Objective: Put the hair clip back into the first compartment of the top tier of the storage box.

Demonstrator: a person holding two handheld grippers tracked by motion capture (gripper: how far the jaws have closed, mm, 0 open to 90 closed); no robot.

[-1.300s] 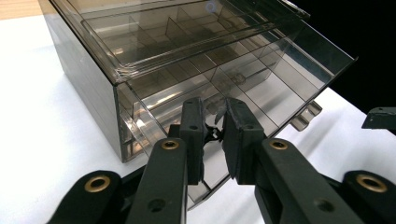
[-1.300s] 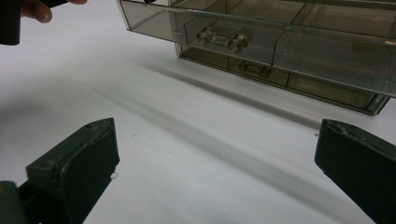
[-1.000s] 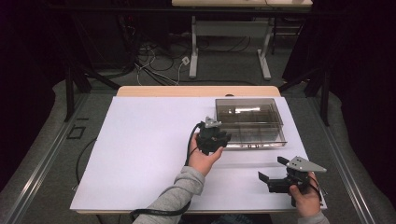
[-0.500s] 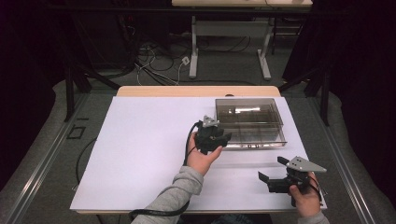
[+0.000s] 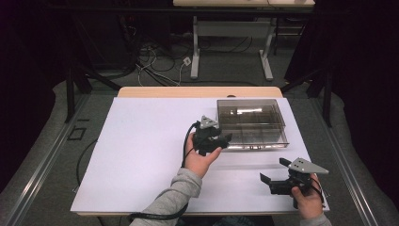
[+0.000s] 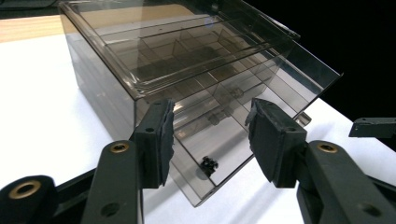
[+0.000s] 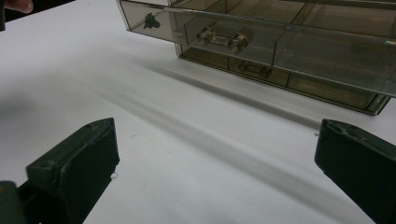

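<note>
A smoky clear drawer box stands on the white table at the right of the middle. Its top drawer is pulled out a little toward me, and a small black part lies in the drawer's left end compartment. My left gripper is at the box's front left corner. Its jaws have just been opening and now stand apart, with the drawer's corner just beyond the pads and nothing pressed between them. My right gripper rests open near the table's front right edge, facing the box.
The white table top has free room to the left of the box. The drawers carry clear bar handles. A cable trails from the left gripper across the table. Desk legs and loose cables are on the floor beyond the far edge.
</note>
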